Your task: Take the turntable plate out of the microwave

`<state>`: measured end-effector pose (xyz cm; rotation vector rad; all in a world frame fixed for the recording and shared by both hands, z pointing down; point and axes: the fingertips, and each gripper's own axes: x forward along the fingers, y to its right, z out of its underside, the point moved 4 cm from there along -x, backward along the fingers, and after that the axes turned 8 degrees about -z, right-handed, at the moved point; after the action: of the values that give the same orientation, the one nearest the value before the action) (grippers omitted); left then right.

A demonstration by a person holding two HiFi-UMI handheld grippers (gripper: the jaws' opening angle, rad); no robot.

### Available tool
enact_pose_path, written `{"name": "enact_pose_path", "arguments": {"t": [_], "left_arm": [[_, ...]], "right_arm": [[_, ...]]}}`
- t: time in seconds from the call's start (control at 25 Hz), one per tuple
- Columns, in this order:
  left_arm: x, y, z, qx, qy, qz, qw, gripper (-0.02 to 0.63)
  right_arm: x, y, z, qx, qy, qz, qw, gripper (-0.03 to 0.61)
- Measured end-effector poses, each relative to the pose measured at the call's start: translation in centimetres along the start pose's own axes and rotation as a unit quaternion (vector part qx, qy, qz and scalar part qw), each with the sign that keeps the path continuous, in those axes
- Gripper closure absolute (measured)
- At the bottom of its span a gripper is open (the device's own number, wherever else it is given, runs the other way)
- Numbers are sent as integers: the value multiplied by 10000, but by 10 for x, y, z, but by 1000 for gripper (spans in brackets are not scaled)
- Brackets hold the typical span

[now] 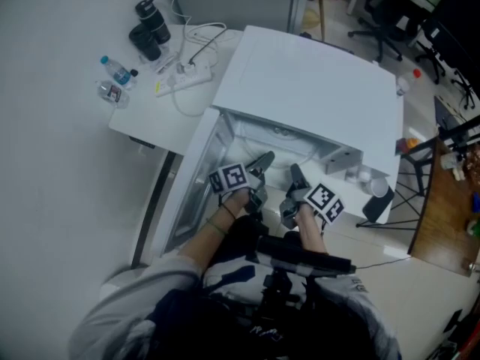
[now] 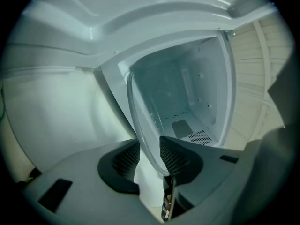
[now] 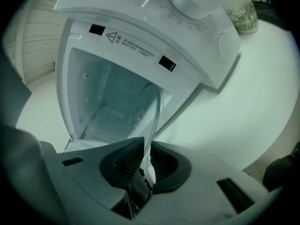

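right gripper (image 3: 146, 154) on clear turntable plate (image 3: 156, 114)

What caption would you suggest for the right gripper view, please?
Right gripper pinching the turntable plate by its rim before the open microwave.

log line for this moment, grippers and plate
right gripper: shut on plate | left gripper: open around plate rim | microwave: door open

The right tongs (image 3: 146, 156) pinch the near rim of the clear turntable plate (image 3: 154, 114), which stands on edge and reaches toward the open cavity of the white microwave (image 3: 140, 36). A patterned cup (image 3: 243, 14) stands at the far right on the white surface (image 3: 243, 111).
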<state>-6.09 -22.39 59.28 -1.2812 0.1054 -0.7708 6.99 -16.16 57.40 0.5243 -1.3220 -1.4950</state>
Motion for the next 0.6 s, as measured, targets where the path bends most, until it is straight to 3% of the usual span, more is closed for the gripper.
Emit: {"name": "enact_pose_path", "arguments": {"t": [0.08,0.12,0.28,0.44,0.6], "left_arm": [[6,-3,-1,42,45,-7,10000,513],[7,-3,-2,36,68,31,10000,556],[3,4,5,-311,3,303,9991,569],[-6,4,9,35,-58,475,9989,575],[-15,6,15,11,-227,482,9986,577]], "right_arm": [[-2,0,3,-56,-83,-17,9999,532],[-3,-1,5,-117,-128,-23,9998,528],[-8,-1,7,-563,-356,-137,9977,512],[-15,-1,10,-1317,-646,-508,9879,480],[-16,3,7,-1280,-652,-737,9869,409]]}}
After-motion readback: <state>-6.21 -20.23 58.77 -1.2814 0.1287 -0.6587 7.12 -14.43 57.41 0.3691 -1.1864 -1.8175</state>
